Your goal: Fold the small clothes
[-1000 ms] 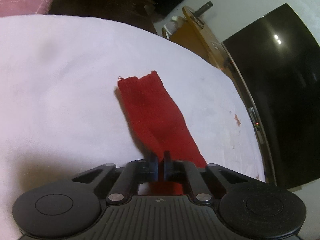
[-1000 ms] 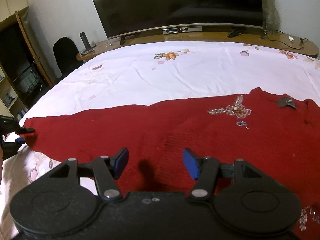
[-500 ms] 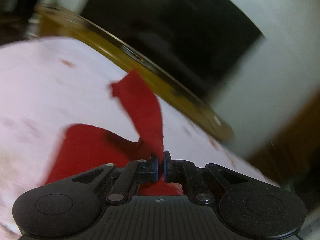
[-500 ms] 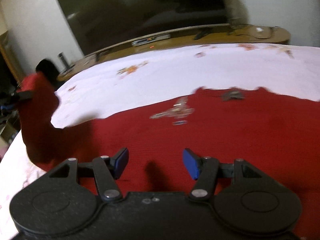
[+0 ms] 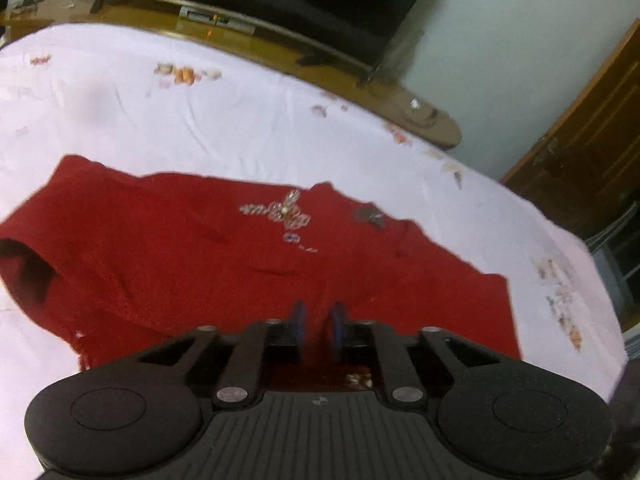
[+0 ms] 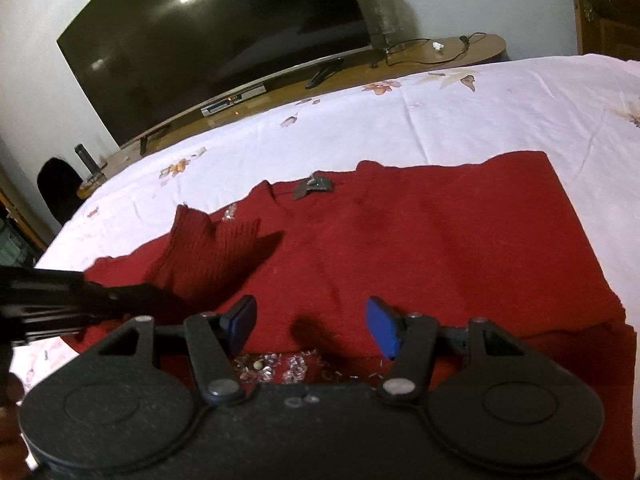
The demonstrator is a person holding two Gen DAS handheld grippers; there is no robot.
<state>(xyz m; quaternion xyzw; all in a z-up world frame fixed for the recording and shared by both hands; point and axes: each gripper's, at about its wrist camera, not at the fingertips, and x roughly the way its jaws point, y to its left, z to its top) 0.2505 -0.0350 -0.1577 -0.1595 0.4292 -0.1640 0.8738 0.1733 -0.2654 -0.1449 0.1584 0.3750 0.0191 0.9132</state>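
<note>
1. The left gripper (image 5: 317, 325) has its blue pads a narrow gap apart. In its own view red knit fills that gap, but whether the pads pinch it or only stand over it I cannot tell.
2. Seen from the right wrist, the left gripper (image 6: 132, 294) reaches in from the side to the base of the sleeve (image 6: 208, 254), which lies doubled over onto the body of the sweater with its ribbed cuff raised. That placement fits a sleeve carried inward to square off the garment for the fold.
3. The right gripper (image 6: 310, 326) is wide open with nothing between its pads. It hovers low over the near hem, probably waiting to pin or pick up the cloth once the sleeve is settled.
4. The red sweater (image 5: 224, 252) lies spread flat on the bed (image 5: 224, 120), front up, with beaded trim (image 5: 280, 214) on the chest and a small grey label (image 6: 314, 187) at the neckline. The other sleeve (image 6: 472, 216) extends flat to the right and is not yet folded.
5. The bed's white flowered sheet gives a broad, soft surface, so the knit may drag and wrinkle when slid.
6. Beyond the bed stand a low wooden TV stand (image 6: 400, 66) and a dark television (image 6: 208, 44), well clear of the work.
</note>
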